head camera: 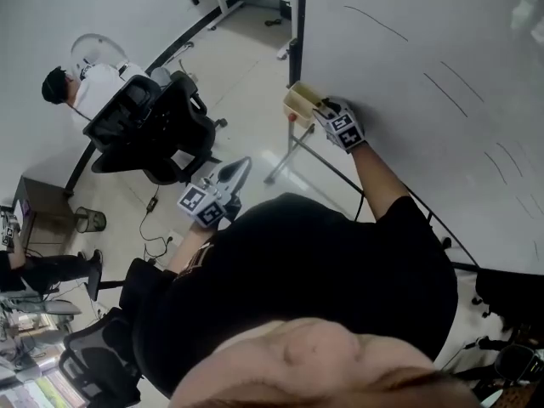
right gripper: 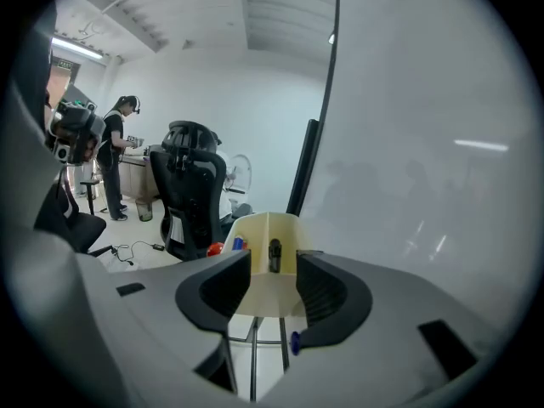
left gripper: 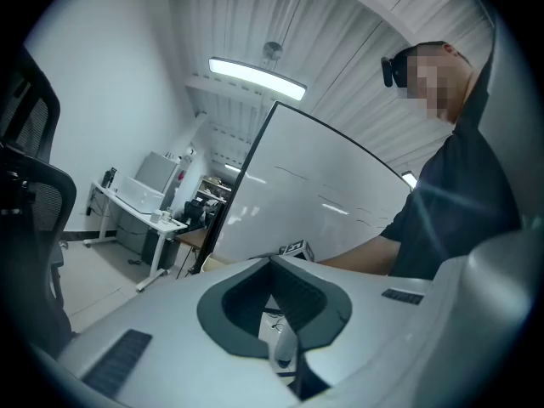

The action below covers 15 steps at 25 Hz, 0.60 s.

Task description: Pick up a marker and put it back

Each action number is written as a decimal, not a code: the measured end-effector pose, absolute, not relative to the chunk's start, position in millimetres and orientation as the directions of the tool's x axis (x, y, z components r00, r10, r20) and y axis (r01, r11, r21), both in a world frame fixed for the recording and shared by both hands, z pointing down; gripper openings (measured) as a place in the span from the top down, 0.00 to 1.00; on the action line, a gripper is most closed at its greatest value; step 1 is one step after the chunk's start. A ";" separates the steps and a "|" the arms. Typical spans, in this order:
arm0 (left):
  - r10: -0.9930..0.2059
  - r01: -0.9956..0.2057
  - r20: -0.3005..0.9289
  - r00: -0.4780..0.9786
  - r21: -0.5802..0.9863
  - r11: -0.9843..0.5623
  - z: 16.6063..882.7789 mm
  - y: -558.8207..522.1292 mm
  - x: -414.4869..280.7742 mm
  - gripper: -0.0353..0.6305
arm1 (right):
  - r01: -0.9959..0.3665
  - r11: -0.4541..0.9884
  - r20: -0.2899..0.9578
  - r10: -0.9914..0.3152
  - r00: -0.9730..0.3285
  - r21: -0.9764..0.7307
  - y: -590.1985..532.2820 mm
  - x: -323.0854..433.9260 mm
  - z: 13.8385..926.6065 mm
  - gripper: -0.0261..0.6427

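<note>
Right gripper: the right gripper [right gripper: 274,263] [head camera: 316,109] has its jaws set wide apart; nothing is pressed between its dark pads [right gripper: 228,283]; only air lies in the gap.
Marker: a slim black marker [right gripper: 274,255] stands upright inside a cream plastic wedge-shaped holder [right gripper: 255,232] [head camera: 299,102]; it is straight ahead of the right gripper, in line with the gap between the jaws and just past the fingertips; neither pad touches it.
Other markers: a red cap [right gripper: 216,248] and a blue cap [right gripper: 239,244] show at the holder's left edge, ahead and left of the right gripper.
Holder edges: the holder's rim rises above both jaws; its front wall fills the gap between the jaw tips; whether the tips touch it I cannot tell.
Whiteboard: a large white whiteboard [right gripper: 425,143] [head camera: 425,58] stands close on the right gripper's right; its dark frame edge [right gripper: 316,143] runs upward just beyond the holder.
Open room: left of the right gripper the floor lies open as far as a black office chair [right gripper: 191,185] [head camera: 157,134]; thin metal stand legs [right gripper: 253,355] cross below the jaws.
Left gripper: the left gripper [left gripper: 272,262] [head camera: 242,167] has its jaw tips together with nothing between them; it hangs low, well apart from the holder, pointed up toward the whiteboard.
</note>
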State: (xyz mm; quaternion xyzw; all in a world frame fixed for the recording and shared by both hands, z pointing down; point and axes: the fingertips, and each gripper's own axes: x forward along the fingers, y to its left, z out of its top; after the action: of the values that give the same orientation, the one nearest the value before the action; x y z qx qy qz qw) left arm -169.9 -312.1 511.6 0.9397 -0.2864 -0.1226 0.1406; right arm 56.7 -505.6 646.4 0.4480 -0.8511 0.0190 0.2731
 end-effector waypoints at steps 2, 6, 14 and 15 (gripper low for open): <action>-0.587 -0.519 -0.145 0.796 0.337 -0.786 512.5 -310.9 -166.8 0.96 | -0.774 0.601 0.481 -0.748 -0.457 0.199 -513.8 54.3 650.3 0.74; -0.598 -0.532 -0.140 0.789 0.333 -0.779 511.4 -309.4 -160.6 0.96 | -0.746 0.631 0.491 -0.729 -0.477 0.213 -521.0 46.3 652.8 0.80; -0.592 -0.523 -0.197 0.782 0.310 -0.794 489.0 -326.2 -162.8 0.96 | -0.759 0.623 0.291 -0.774 -0.562 0.191 -477.3 50.3 526.4 0.88; -0.591 -0.524 -0.205 0.780 0.302 -0.797 485.0 -330.1 -162.7 0.96 | -0.759 0.624 0.247 -0.777 -0.578 0.185 -463.7 54.2 500.9 0.88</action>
State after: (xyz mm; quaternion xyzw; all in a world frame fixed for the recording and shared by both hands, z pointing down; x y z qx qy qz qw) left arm -162.7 -330.1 485.0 0.9365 -0.2975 -0.1460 0.1150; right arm 54.2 -463.7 500.9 0.4327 -0.8879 -0.0295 0.1535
